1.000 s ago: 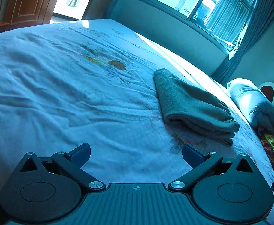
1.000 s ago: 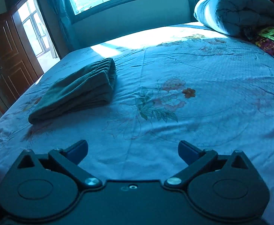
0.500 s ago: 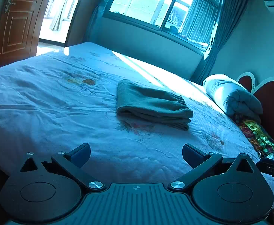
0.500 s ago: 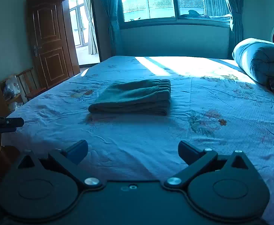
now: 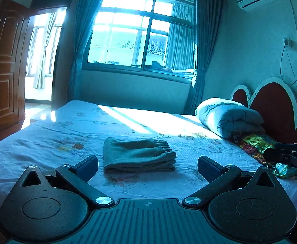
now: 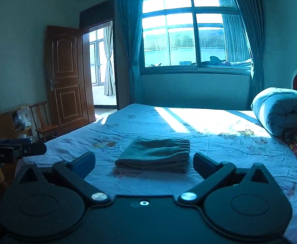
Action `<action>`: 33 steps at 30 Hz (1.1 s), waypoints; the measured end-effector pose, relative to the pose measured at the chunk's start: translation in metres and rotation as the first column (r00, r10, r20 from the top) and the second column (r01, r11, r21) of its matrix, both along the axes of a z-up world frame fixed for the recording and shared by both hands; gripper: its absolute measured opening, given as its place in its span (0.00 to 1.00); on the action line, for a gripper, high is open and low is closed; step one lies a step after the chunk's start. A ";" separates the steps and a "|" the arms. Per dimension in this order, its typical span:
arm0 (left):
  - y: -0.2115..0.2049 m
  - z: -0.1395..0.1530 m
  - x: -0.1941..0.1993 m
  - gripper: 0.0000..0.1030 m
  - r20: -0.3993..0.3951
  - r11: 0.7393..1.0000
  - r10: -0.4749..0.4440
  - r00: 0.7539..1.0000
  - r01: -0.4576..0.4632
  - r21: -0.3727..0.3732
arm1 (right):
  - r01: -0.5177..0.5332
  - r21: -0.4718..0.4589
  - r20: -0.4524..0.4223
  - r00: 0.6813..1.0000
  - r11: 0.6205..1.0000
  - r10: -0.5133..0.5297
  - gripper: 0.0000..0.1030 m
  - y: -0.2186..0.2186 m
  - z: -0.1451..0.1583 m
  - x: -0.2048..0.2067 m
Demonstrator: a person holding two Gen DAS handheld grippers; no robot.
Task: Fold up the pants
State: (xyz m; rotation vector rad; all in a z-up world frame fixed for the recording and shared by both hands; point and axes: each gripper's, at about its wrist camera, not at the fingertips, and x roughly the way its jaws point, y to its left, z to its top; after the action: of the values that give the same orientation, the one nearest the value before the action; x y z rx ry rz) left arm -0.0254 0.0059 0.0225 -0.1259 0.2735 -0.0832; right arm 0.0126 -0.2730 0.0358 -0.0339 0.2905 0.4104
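Observation:
The grey-green pants (image 5: 138,155) lie folded into a compact stack on the flowered bed sheet (image 5: 47,138), elastic waistband toward the right. In the right wrist view the same folded pants (image 6: 154,155) rest mid-bed. My left gripper (image 5: 147,166) is open, held back from the bed's near edge, with nothing between its fingers. My right gripper (image 6: 144,165) is open as well and empty, likewise short of the pants. Each gripper appears at the edge of the other's view: the right gripper (image 5: 286,156) and the left gripper (image 6: 16,149).
A rolled quilt (image 5: 229,118) and a colourful cloth (image 5: 256,144) lie by the red headboard (image 5: 274,105). Behind the bed are the window (image 5: 140,38) and curtains. A wooden door (image 6: 67,85), a chair (image 6: 44,122) and a shelf stand on the left.
Both grippers have pulled back and tilted up from the bed, so the room and window fill the views. The folded pants lie still, now farther away.

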 end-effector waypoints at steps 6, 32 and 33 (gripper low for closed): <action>-0.006 0.015 0.005 1.00 0.034 1.000 0.004 0.999 -0.004 0.005 | 0.033 0.036 0.029 0.999 0.999 -0.034 0.94 -0.001 0.012 0.004; -0.018 0.009 0.002 1.00 0.034 0.998 -0.043 0.999 0.041 0.051 | 0.024 -0.010 -0.020 1.000 1.000 -0.024 0.94 0.007 -0.010 0.007; -0.017 0.009 0.003 1.00 0.035 0.998 -0.044 0.998 0.042 0.050 | 0.025 -0.008 -0.022 0.999 1.000 -0.025 0.94 0.007 -0.010 0.007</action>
State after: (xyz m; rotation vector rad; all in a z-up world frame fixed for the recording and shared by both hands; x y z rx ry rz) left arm -0.0229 -0.0115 0.0320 -0.0697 0.2425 -0.1213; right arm 0.0193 -0.2657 0.0261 -0.0338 0.3137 0.3851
